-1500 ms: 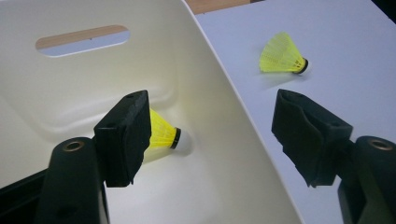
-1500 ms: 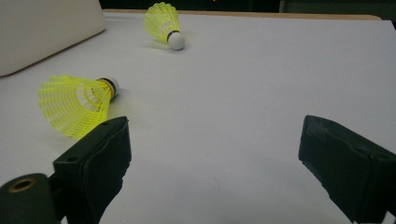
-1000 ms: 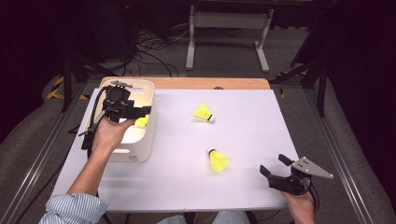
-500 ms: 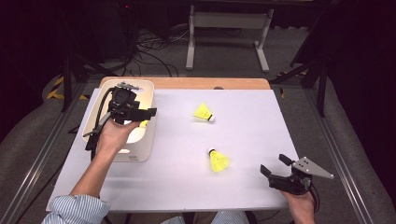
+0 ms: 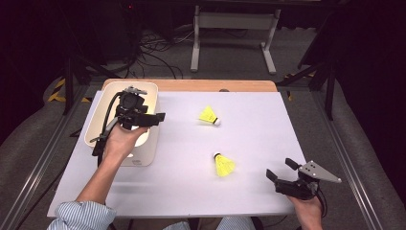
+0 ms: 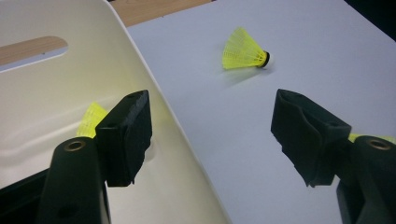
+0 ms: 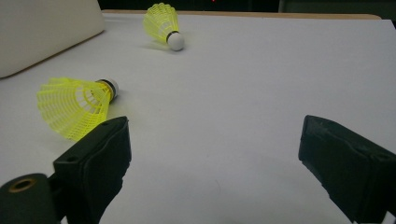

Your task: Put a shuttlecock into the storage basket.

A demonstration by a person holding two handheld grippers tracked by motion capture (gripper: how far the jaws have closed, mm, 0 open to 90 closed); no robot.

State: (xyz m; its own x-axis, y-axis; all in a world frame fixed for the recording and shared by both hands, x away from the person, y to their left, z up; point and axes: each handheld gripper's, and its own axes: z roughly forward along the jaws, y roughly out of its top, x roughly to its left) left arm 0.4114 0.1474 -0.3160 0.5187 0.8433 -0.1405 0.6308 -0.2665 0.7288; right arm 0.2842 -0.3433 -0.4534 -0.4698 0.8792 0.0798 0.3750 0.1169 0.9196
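One shuttlecock (image 6: 93, 119) already lies in the cream bin (image 5: 143, 91). The left gripper (image 5: 152, 118), jaws wide and empty, looks bound for the far shuttlecock (image 5: 209, 115) at its three o'clock; right gripper (image 5: 283, 176) waits wide open.

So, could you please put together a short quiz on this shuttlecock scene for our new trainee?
1. How many yellow shuttlecocks lie on the white table top outside the cream bin?
2. True or false: the left tongs grip a shuttlecock.
3. Which is nearer the right tongs: A, the far shuttlecock, or B, the near shuttlecock?

Key
1. Two; the left gripper view shows a further shuttlecock in the bin.
2. False: the jaws stand open at the bin's rim with nothing between them.
3. B.
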